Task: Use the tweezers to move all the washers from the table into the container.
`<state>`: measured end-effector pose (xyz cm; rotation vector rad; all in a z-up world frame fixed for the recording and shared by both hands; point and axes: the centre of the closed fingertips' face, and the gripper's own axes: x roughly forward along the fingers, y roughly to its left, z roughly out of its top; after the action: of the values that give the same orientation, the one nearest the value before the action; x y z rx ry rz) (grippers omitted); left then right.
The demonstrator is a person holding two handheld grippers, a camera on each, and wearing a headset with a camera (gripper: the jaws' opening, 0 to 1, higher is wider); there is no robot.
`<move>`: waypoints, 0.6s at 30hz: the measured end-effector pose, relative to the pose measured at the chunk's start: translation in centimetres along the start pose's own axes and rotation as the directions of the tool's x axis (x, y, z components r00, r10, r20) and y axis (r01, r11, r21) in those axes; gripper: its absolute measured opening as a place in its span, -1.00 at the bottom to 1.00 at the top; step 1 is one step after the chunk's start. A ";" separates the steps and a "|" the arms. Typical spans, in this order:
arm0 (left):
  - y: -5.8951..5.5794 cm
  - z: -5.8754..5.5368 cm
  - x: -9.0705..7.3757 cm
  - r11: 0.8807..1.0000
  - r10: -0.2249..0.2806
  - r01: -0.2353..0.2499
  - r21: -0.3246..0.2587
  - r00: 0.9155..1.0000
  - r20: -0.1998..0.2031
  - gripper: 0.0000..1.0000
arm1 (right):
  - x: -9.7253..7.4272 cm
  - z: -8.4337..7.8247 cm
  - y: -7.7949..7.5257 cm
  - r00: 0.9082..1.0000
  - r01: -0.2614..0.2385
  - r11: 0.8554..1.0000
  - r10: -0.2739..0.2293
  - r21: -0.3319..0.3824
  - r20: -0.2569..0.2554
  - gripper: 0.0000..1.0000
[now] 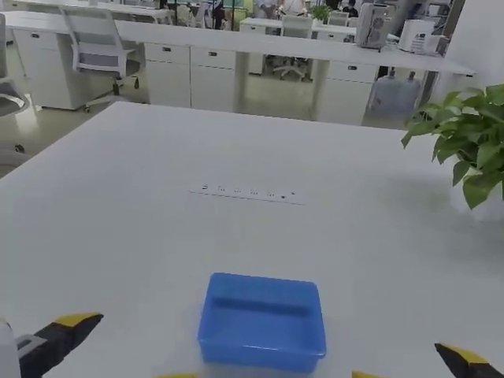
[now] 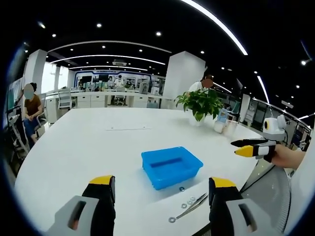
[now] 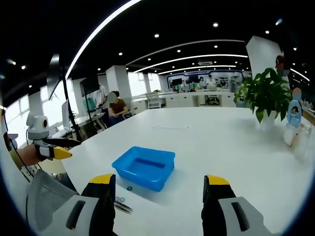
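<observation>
Jaws, left: your left gripper (image 2: 162, 181) has its two yellow-tipped jaws spread wide, hovering above the near edge of the table (image 2: 88, 147).
Jaws, right: your right gripper (image 3: 160, 179) is spread wide too, also held above the table's near edge.
Washers: you have four small washers (image 2: 191, 199) lying flat on the table on your side of the container. One is just beside its near wall and the others are scattered a little closer to you.
Tweezers: your tweezers (image 2: 193, 205) lie flat on the table among the washers, touching neither gripper.
Container: your blue container (image 1: 261, 321) is a rectangular, open-topped tray standing upright near the front of the table. In the head view it sits between your two grippers.
Gripper spacing: in the head view your grippers sit low, one on each side of the container and well apart from each other.
Plant: a leafy green plant (image 1: 468, 134) stands at the far right of the table, well apart from the container.
Strip: a narrow strip (image 1: 248, 193) is set into the tabletop beyond the container.
</observation>
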<state>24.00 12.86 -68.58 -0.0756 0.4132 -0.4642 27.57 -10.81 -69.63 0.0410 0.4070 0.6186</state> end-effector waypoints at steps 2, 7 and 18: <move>-0.1 -0.5 0.1 1.000 -0.012 0.012 0.002 1.000 -0.019 0.47 | 0.4 -0.4 0.6 0.999 -0.036 0.999 0.035 -0.014 -0.019 0.37; -0.4 -3.7 1.1 0.993 -0.066 0.083 0.083 0.980 -0.187 0.08 | 2.2 -2.7 4.3 0.957 -0.261 0.965 0.257 -0.020 -0.133 0.16; -3.1 -7.3 3.1 0.951 -0.179 0.256 0.173 0.913 -0.368 -0.17 | 4.8 -7.7 9.4 0.829 -0.480 0.850 0.357 -0.219 -0.432 -0.16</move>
<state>22.25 8.85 -75.88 0.1786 0.7044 -0.7472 22.93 -1.09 -76.96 -0.3134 0.6758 1.1415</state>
